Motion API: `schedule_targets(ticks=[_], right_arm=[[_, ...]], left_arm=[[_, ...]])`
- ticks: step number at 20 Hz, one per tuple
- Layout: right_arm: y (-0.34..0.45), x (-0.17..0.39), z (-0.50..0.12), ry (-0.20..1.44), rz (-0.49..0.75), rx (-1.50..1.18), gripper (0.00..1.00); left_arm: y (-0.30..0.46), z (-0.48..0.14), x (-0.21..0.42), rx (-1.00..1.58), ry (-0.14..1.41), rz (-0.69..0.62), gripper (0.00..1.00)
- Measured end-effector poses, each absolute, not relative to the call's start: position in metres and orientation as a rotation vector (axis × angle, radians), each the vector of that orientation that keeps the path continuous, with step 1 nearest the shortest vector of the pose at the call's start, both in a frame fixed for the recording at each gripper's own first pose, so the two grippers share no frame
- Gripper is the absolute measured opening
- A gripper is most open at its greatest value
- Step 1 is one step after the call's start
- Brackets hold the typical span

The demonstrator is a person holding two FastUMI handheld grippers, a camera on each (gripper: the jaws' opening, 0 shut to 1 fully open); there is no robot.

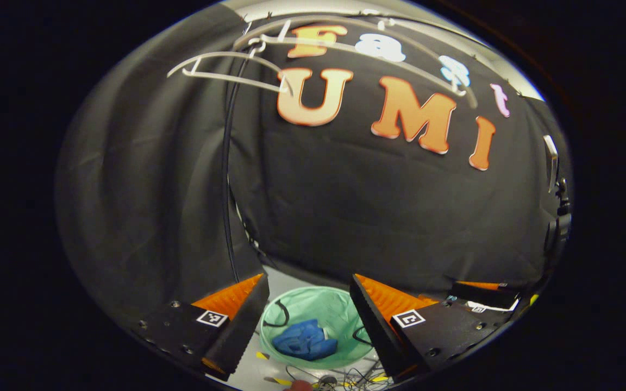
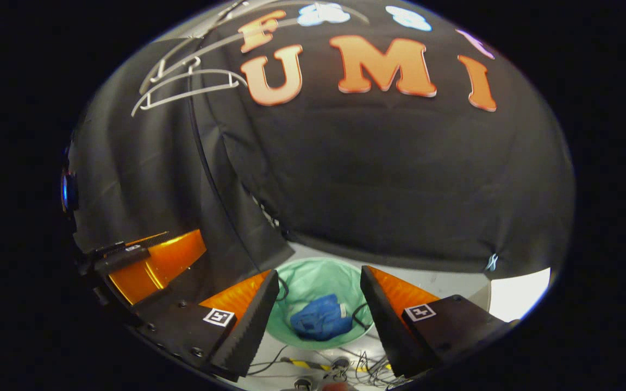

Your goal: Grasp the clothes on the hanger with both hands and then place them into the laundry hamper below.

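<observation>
The blue clothes (image 1: 305, 340) (image 2: 321, 317) are lying inside the green laundry hamper (image 1: 340, 309) (image 2: 313, 279) far below me. I am holding my left gripper (image 1: 307, 320) and right gripper (image 2: 318, 315) wide apart, gripping nothing. Bare white hangers (image 1: 226, 68) (image 2: 182, 87) are hanging upper left; the right gripper view is showing the other gripper to its left.
</observation>
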State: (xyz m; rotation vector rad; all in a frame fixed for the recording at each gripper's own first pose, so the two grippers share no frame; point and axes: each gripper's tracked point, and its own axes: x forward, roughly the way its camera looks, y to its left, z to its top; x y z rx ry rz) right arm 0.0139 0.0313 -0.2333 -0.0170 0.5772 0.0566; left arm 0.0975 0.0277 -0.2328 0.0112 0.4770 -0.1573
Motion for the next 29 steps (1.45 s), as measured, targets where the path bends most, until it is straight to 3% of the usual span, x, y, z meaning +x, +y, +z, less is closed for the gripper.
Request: schedule_targets(ticks=[1, 11, 12, 13, 23, 26, 27, 29], right_arm=[[0.035, 0.005, -0.212, 0.536, 0.057, -0.027, 0.98], [0.053, -0.088, -0.042, 0.224, 0.023, 0.028, 0.98], [0.052, -0.098, -0.03, 0.2, 0.017, 0.027, 0.89], [0.053, -0.106, -0.019, 0.179, 0.014, 0.034, 0.89], [0.041, -0.146, 0.029, 0.086, -0.037, 0.037, 0.88], [0.042, -0.149, 0.034, 0.074, -0.051, 0.017, 0.88], [0.045, -0.152, 0.035, 0.074, -0.049, 0.004, 0.88], [0.05, -0.154, 0.036, 0.074, -0.047, -0.005, 0.88]], left_arm=[[0.03, -0.213, 0.087, 0.002, 0.44, -0.166, 0.98], [0.081, -0.091, 0.008, -0.075, 0.162, -0.138, 0.92], [0.085, -0.08, 0.005, -0.084, 0.147, -0.135, 0.98], [0.09, -0.069, 0.0, -0.09, 0.13, -0.128, 0.92], [0.124, -0.008, -0.025, -0.051, 0.015, -0.079, 0.94], [0.134, -0.002, -0.028, -0.076, 0.009, -0.073, 0.91], [0.138, -0.001, -0.027, -0.084, 0.003, -0.07, 0.94], [0.143, 0.001, -0.028, -0.095, 0.001, -0.068, 0.91]])
